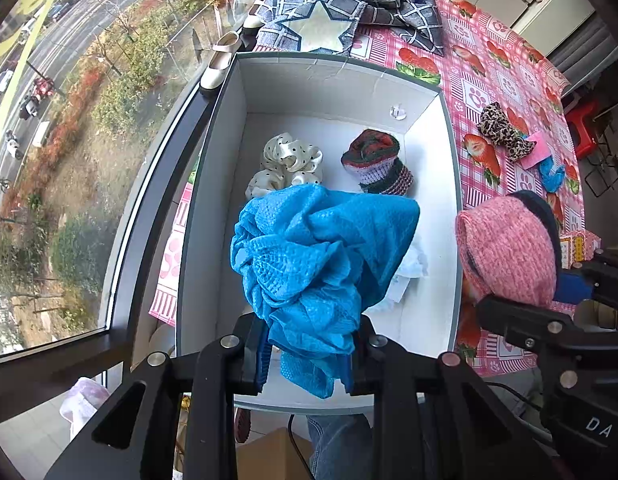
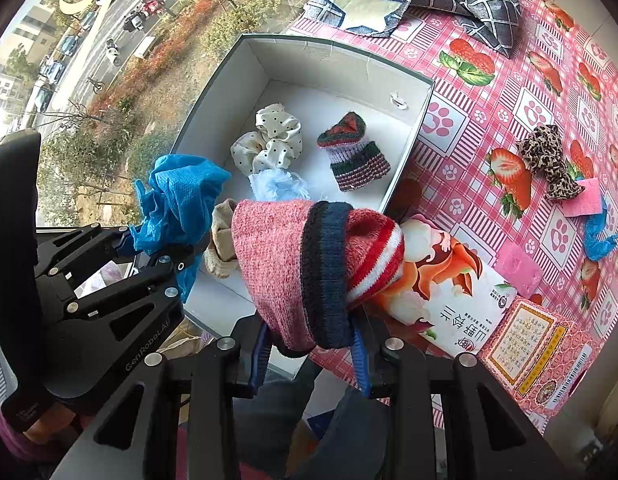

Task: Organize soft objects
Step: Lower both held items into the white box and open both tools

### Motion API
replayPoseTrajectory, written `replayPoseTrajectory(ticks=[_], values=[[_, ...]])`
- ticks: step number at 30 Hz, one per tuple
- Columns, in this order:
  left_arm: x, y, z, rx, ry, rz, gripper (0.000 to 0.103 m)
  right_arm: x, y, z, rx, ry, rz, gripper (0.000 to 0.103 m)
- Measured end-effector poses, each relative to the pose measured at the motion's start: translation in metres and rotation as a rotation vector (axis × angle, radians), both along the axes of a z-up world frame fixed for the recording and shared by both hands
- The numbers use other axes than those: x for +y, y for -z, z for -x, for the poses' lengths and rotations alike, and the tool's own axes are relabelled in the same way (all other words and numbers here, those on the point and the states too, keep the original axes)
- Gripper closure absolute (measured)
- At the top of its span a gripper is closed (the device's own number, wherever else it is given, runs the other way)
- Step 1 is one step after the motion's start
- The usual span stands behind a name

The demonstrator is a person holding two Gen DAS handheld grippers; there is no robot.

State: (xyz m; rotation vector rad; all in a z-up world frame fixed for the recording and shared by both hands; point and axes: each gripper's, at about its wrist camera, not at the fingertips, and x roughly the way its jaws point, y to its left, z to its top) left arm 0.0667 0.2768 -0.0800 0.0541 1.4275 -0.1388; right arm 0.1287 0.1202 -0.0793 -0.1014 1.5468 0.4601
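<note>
My left gripper point(image 1: 307, 360) is shut on a crumpled blue cloth point(image 1: 321, 256) and holds it above the near part of a white box point(image 1: 341, 76). My right gripper point(image 2: 309, 356) is shut on a pink knitted sock point(image 2: 309, 256) with a dark band, held over the box's near right corner point(image 2: 389, 200). Inside the box lie a cream dotted scrunchie point(image 1: 289, 164), a striped knitted piece point(image 1: 379, 164) and a pale blue-white cloth point(image 2: 275, 186). In the right wrist view the left gripper point(image 2: 165, 248) holds the blue cloth point(image 2: 177, 200).
The box stands on a pink strawberry tablecloth point(image 2: 489, 120) beside a window point(image 1: 69, 120). A leopard scrunchie point(image 2: 547, 160), pink sponges point(image 2: 517, 268) and a small blue cloth point(image 2: 597, 236) lie to the right. Checked fabric with a star point(image 1: 329, 20) lies behind. Printed packets point(image 2: 469, 304) lie near right.
</note>
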Motion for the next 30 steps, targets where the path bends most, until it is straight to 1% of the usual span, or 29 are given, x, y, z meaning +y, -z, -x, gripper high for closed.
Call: replayPoseTrajectory(ticks=[21,30], values=[[0.002,0.01,-0.007,0.033,-0.004,0.001,0.074,0.009,0.002,-0.012,0.012,0.043,0.0,0.068],[0.004,0.016,-0.012,0.046,-0.022,-0.004,0.074,0.018,0.003,-0.018,0.007,0.056,-0.003,0.068]])
